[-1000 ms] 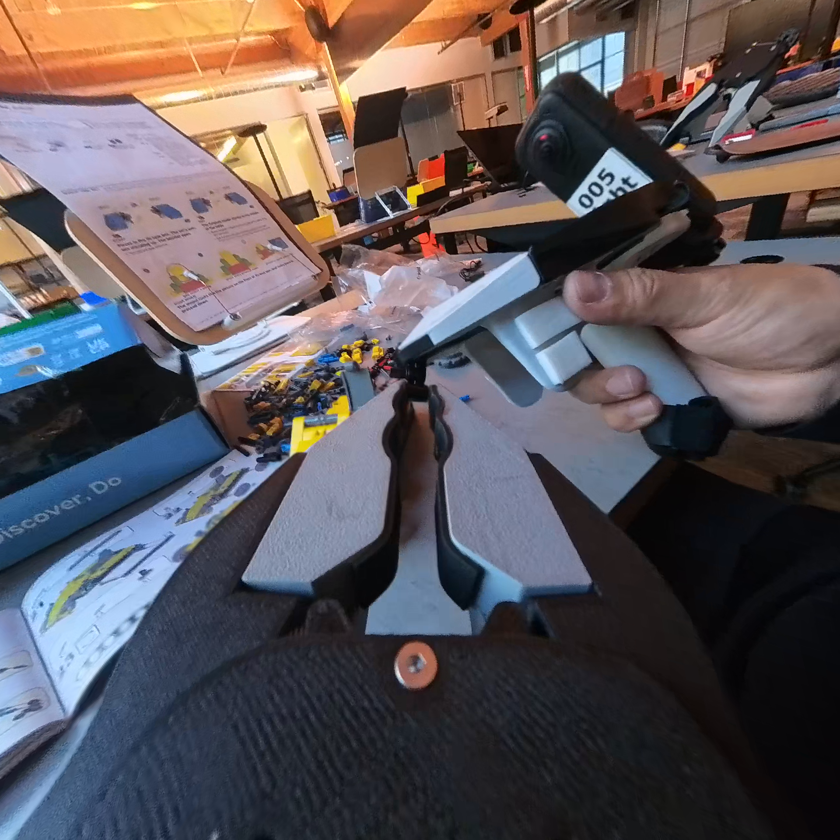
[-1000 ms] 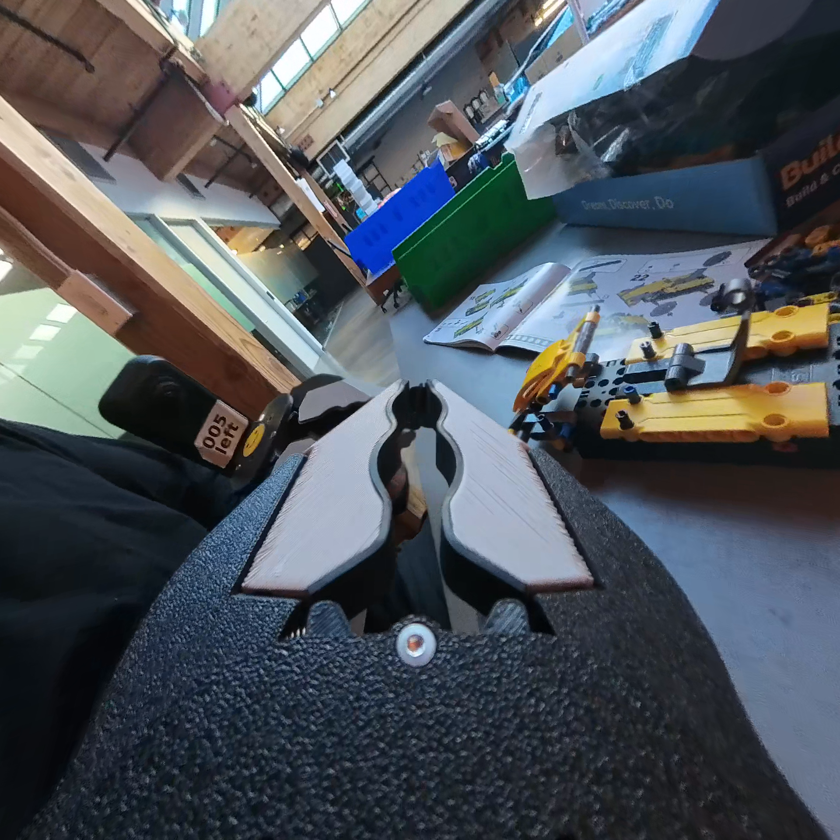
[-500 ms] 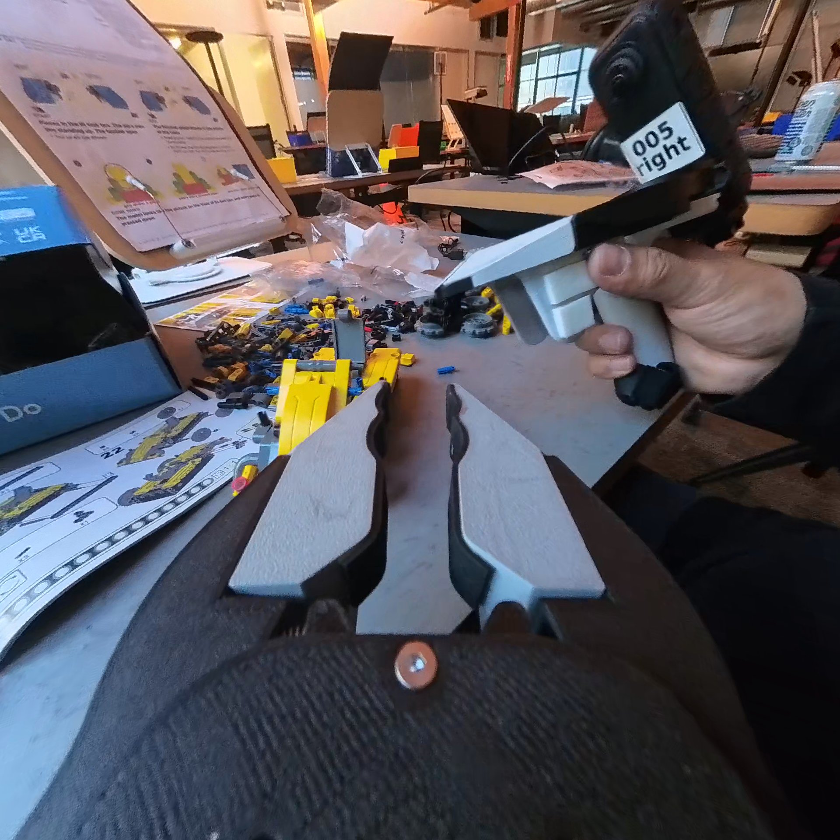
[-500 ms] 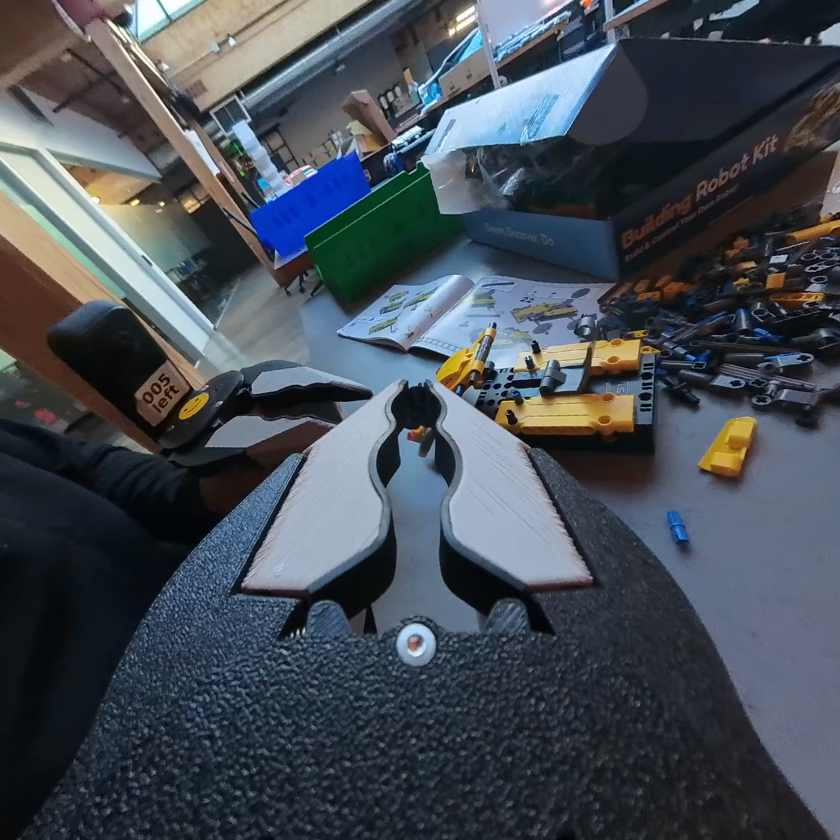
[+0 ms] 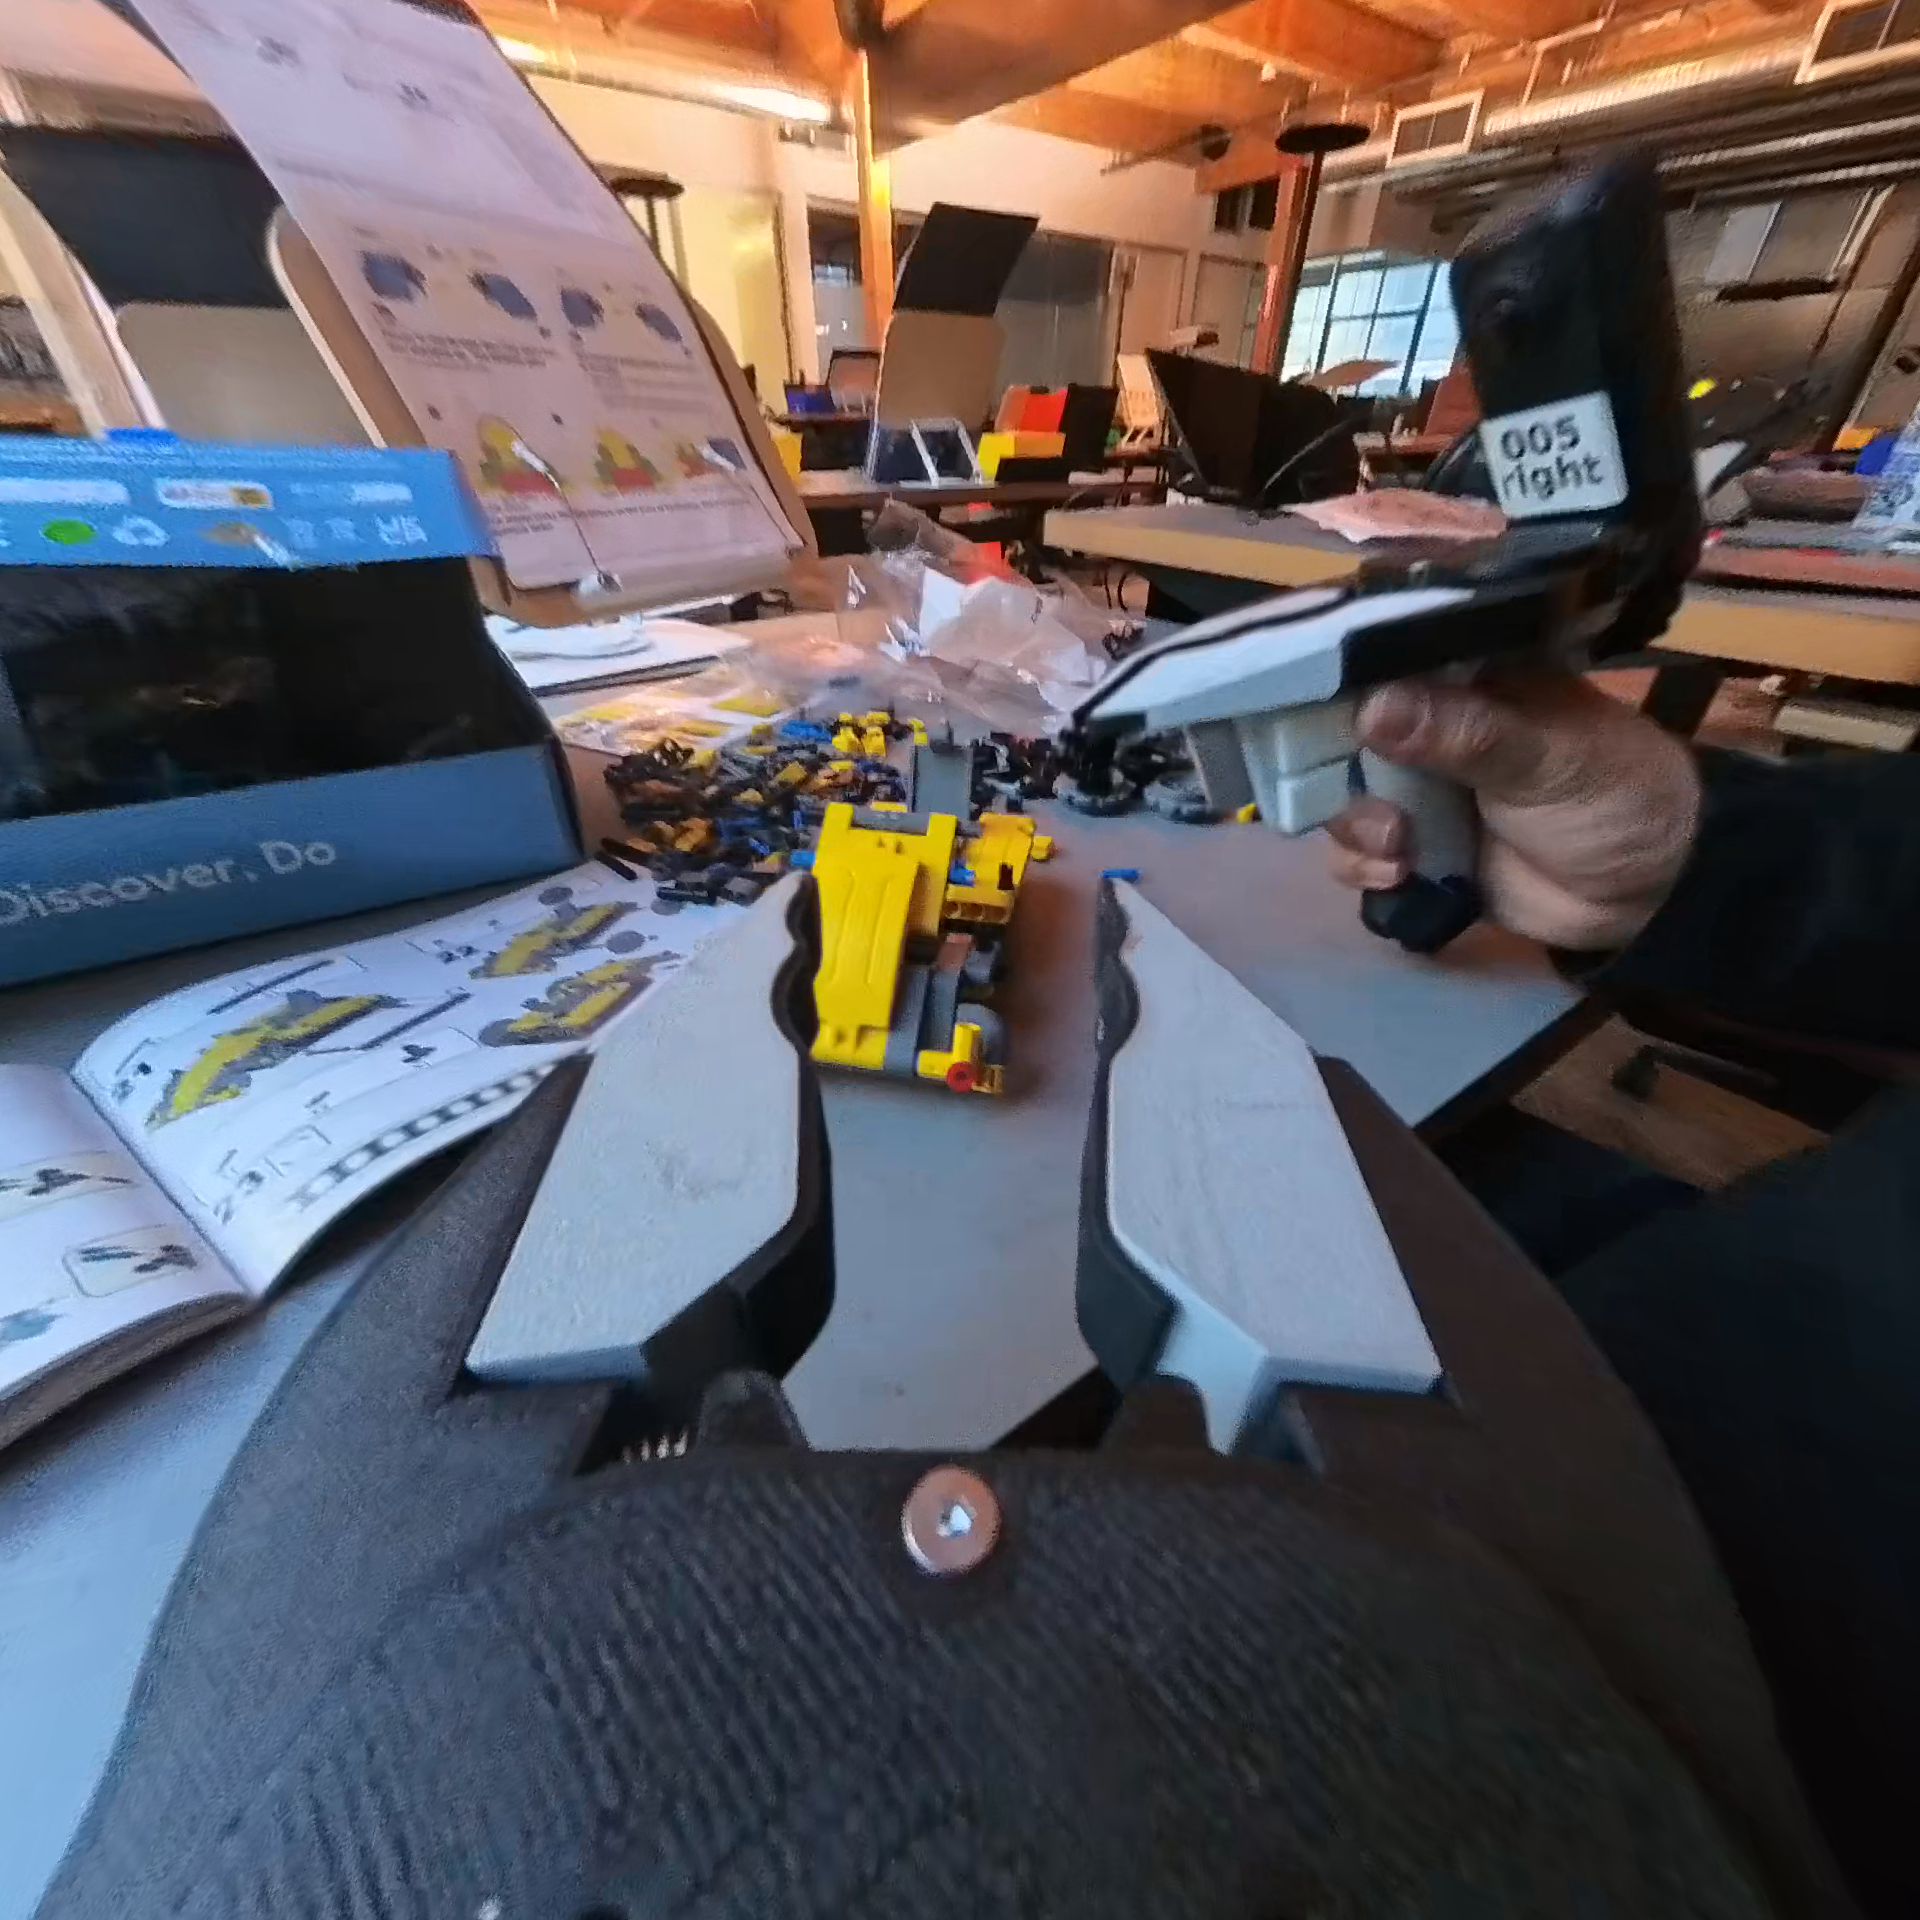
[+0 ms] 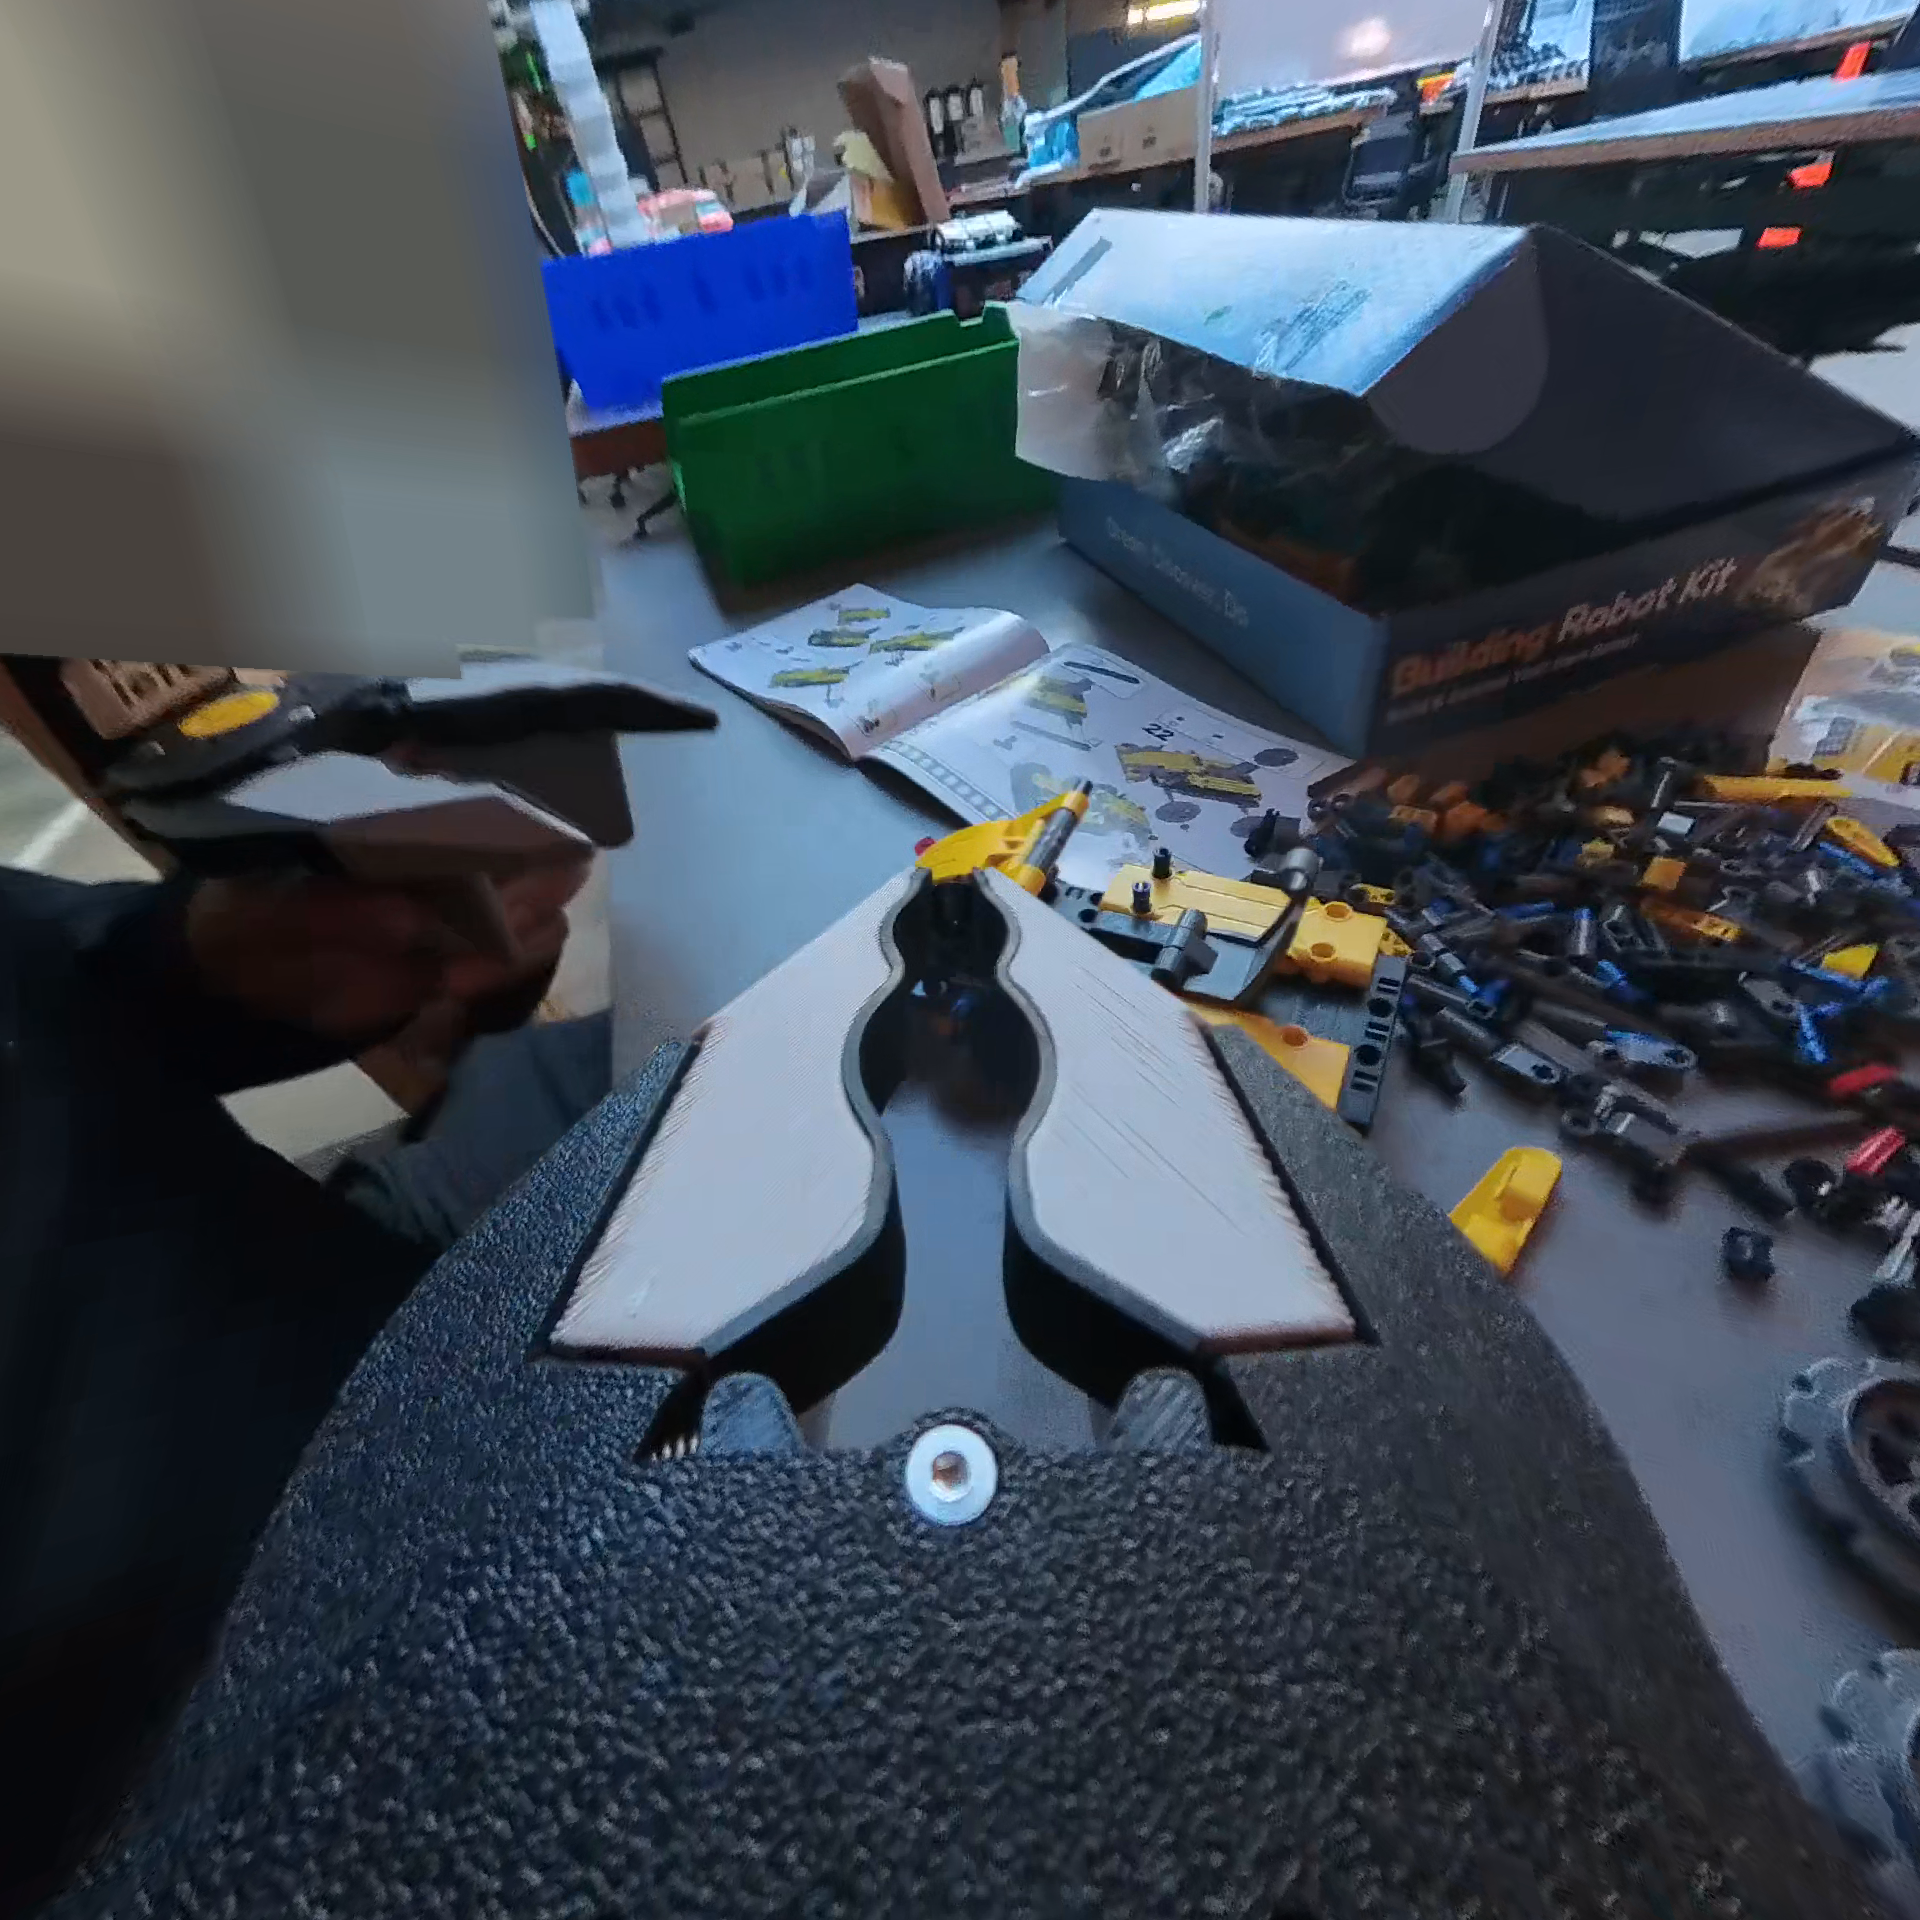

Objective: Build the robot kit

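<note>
A partly built yellow and grey brick vehicle (image 5: pixel 883 935) lies on the grey table (image 5: pixel 1299 987). My left gripper (image 5: pixel 951 899) is open wide and empty, with its fingertips on either side of the vehicle's near end, not touching it. My right gripper (image 6: pixel 951 883) is shut, its tips just in front of the vehicle (image 6: pixel 1236 914). A small dark piece shows in the hollow behind the tips; I cannot tell if it is gripped. In the left wrist view the right gripper (image 5: pixel 1086 722) hovers over the loose parts, held by a hand (image 5: pixel 1538 810). The left gripper (image 6: pixel 665 769) shows at the left in the right wrist view.
A pile of loose black, blue and yellow parts (image 6: pixel 1662 935) lies beyond the vehicle. An open booklet (image 5: pixel 312 1039) and an open blue box (image 5: pixel 260 727) are at the left. A sheet on a stand (image 5: pixel 499 312) and plastic bags (image 5: pixel 966 634) stand behind. Black wheels (image 6: pixel 1860 1455) lie near right. One gripper's finger ends stand about 9 cm off the other's.
My left gripper has opened from shut to wide and turned down towards the vehicle. My right gripper has stayed shut and swung towards the vehicle and parts pile.
</note>
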Demonstrator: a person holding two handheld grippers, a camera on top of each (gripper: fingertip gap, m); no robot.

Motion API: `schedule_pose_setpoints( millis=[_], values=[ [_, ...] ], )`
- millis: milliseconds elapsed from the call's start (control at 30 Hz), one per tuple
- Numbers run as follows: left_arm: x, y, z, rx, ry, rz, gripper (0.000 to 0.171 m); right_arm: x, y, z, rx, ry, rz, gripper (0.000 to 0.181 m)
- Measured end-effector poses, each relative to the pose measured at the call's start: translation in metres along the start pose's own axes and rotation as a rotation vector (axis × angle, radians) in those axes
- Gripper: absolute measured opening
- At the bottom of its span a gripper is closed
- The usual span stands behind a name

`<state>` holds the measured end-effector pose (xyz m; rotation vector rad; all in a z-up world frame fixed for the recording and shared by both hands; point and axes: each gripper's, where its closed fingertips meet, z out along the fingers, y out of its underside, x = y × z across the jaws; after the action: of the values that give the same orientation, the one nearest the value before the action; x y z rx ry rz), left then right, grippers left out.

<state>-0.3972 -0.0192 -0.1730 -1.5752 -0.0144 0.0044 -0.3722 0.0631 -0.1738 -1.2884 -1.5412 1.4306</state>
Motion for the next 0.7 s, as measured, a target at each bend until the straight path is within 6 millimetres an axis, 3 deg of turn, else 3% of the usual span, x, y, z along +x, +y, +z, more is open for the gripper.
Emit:
schedule_pose_setpoints(
  millis=[133,300,433,533,700],
  values=[
    [-0.021,-0.006,-0.007,0.046,0.008,-0.072,0.052,0.013,0.000,0.009,-0.023,0.055,-0.018,0.007],
    [-0.048,-0.023,-0.021,0.166,0.033,-0.190,0.045,0.040,-0.016,0.020,-0.032,0.182,0.007,0.007],
    [-0.068,-0.020,-0.028,0.184,0.077,-0.333,0.046,0.044,-0.023,0.034,-0.063,0.245,0.029,0.007],
    [-0.069,-0.023,-0.035,0.202,0.177,-0.435,0.042,0.042,-0.025,0.039,-0.056,0.279,0.072,0.007],
    [-0.066,-0.026,-0.046,0.217,0.211,-0.422,0.044,0.037,-0.023,0.031,-0.027,0.327,0.096,0.007]
  ],
)
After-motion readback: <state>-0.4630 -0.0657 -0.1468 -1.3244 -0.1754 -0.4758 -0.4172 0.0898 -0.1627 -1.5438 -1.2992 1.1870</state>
